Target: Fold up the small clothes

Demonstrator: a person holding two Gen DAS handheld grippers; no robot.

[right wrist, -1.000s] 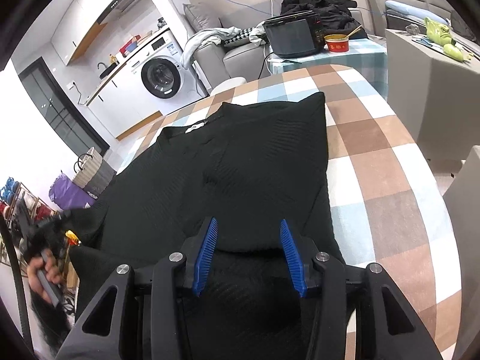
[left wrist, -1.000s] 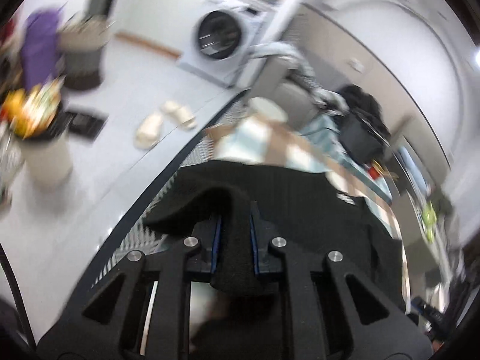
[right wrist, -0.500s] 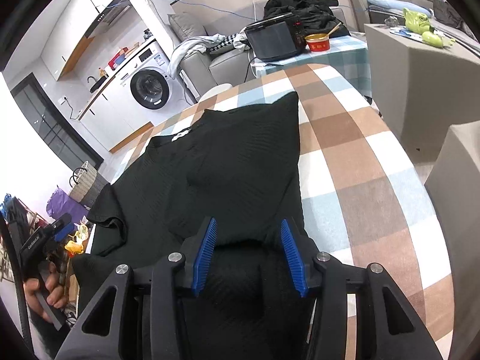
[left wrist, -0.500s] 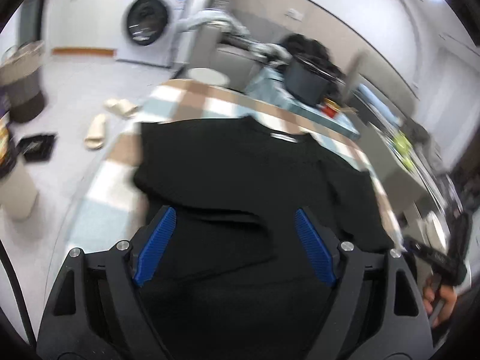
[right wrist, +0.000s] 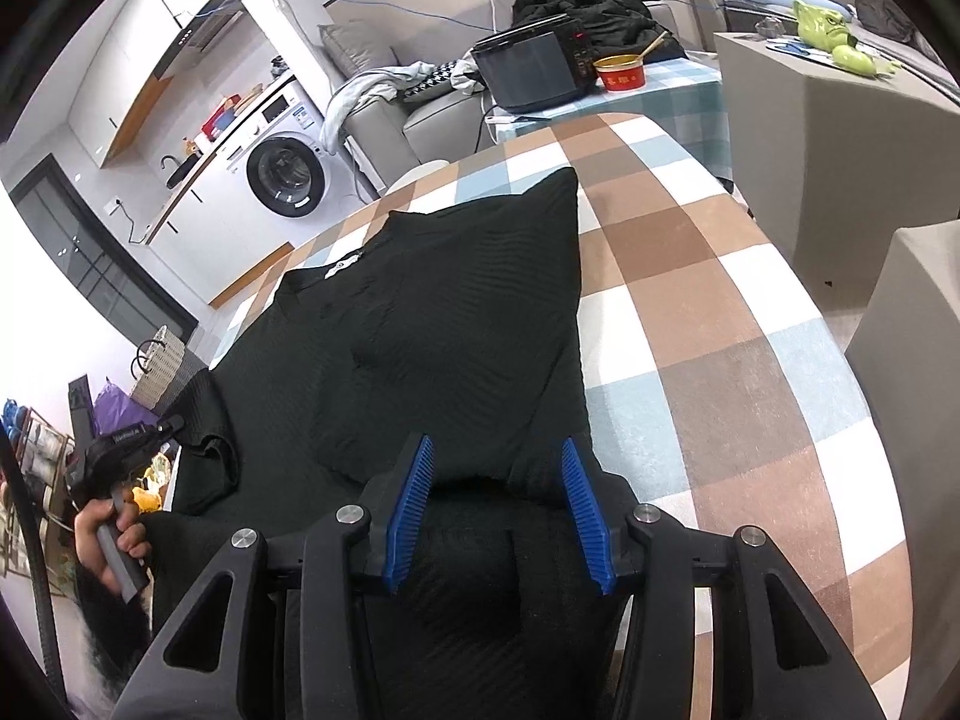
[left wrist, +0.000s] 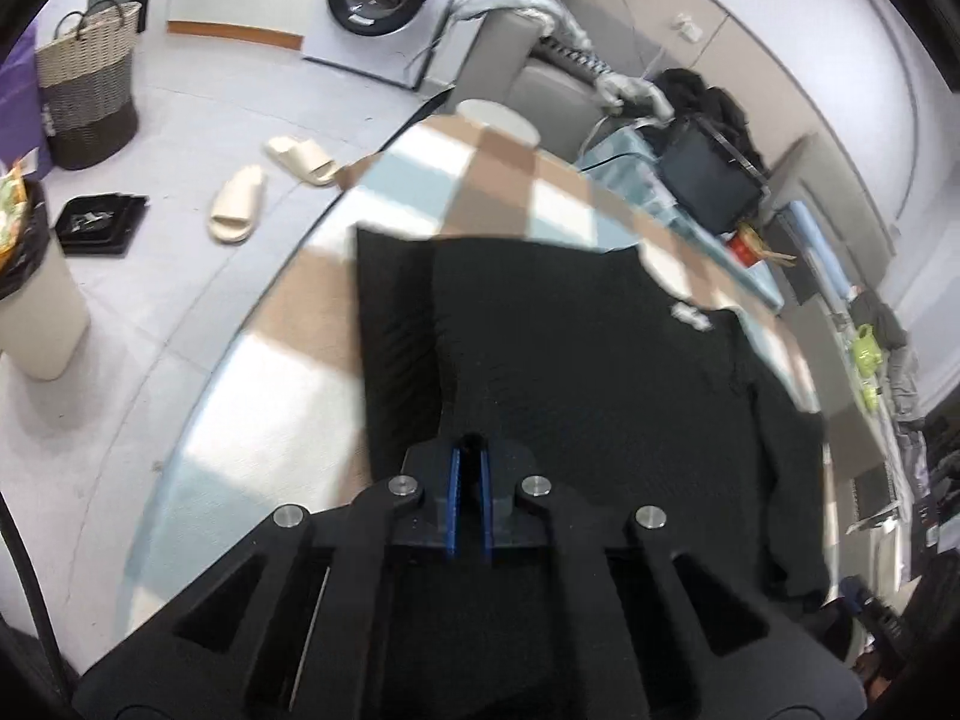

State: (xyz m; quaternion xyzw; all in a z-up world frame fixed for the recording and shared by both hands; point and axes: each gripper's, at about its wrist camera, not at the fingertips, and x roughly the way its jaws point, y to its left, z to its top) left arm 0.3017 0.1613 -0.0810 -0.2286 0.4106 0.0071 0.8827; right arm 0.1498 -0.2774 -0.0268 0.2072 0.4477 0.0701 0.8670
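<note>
Black ribbed knit top point(right wrist: 456, 324) lies flat on the checked worktop point(right wrist: 720, 312), long axis running 6 to 12 o'clock from both grippers. Right gripper point(right wrist: 495, 507) stands partly open around a bunched hem fold; whether the pads pinch it cannot be told. Left gripper point(left wrist: 471, 495) has just closed fully, nothing visible between its pads, over the hem. The unfolded sleeve at 9 o'clock in the right view lies nearer the left gripper.

Your shirt point(right wrist: 456, 324): matt black ribbed knit cloth. Tablecloth point(right wrist: 708, 312) under it: smooth checked fabric, slight sheen. Your gripper pads point(right wrist: 411, 504): ridged blue plastic on matt black plastic fingers with bright metal screws. Basket point(left wrist: 87, 96) beyond the tablecloth: rough woven wicker. Floor point(left wrist: 198, 108): glossy tile.
</note>
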